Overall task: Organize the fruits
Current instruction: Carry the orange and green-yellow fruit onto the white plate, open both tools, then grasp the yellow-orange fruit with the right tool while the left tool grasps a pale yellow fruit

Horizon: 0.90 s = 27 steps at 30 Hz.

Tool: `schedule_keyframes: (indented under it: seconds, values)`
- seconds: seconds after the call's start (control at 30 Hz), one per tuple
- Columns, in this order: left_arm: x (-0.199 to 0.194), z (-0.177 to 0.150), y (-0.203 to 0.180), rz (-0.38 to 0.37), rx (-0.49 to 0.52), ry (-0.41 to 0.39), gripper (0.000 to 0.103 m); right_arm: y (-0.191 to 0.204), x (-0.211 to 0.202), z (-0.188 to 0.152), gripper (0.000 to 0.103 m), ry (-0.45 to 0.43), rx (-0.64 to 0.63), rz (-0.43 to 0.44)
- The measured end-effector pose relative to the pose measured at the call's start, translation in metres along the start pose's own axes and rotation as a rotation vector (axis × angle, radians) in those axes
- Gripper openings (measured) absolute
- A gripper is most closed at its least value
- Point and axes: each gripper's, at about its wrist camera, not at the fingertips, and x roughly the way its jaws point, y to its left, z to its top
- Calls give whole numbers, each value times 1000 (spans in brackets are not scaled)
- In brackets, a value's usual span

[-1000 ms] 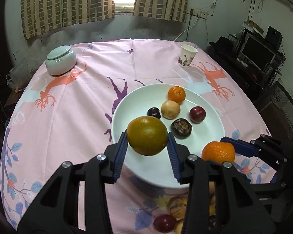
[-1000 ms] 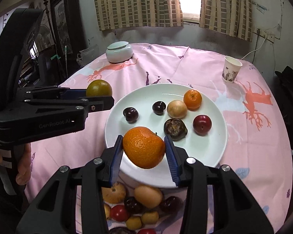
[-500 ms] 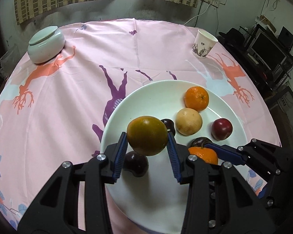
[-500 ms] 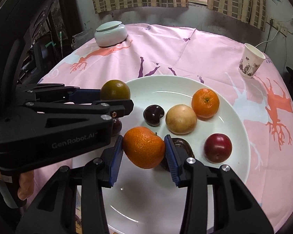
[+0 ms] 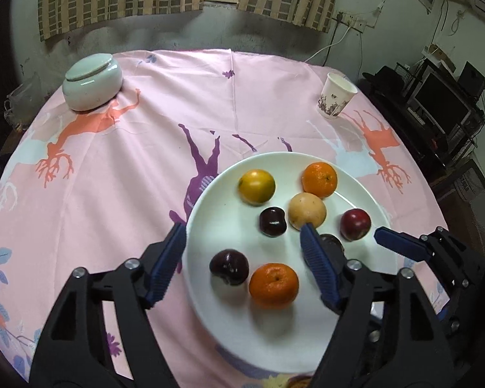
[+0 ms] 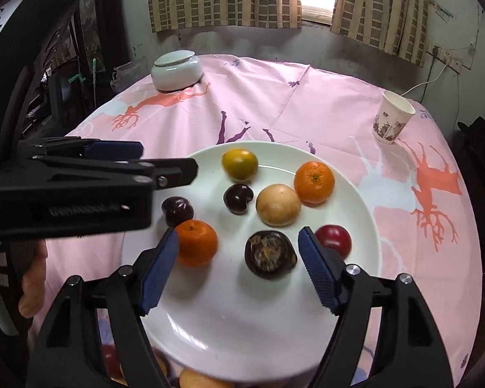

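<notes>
Both sets of jaws stand wide apart, holding nothing. Ahead of the left gripper (image 5: 242, 258), a green-yellow citrus (image 5: 256, 186) sits at the white plate's (image 6: 242, 329) far edge; an orange mandarin (image 6: 195, 242) touches the right gripper's (image 6: 239, 268) left finger, a dark passion fruit (image 6: 270, 253) between its blue pads

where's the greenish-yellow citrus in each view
Left wrist: greenish-yellow citrus at the plate's far left, picture centre.
Right wrist: same fruit at the plate's far edge, just left of centre.
Shared landmark: the paper cup, far right on the tablecloth.
</notes>
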Motion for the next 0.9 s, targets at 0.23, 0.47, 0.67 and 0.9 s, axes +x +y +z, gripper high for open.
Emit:
schedule_keyframes:
  seconds: [0.23, 0.47, 0.67, 0.9]
  values:
    - [-70, -79, -7, -16, 57, -111, 98, -7, -70, -79, 102, -44, 140, 32]
    - [-90, -176, -8, 6, 54, -87, 98, 12, -95, -168, 102, -7, 184, -4]
    - [-93, -221, 1, 4, 29, -20, 98, 33, -120, -199, 87, -32, 160, 69]
    - [-102, -231, 16, 16, -40, -18, 98, 71, -96, -205, 48, 73, 83, 188]
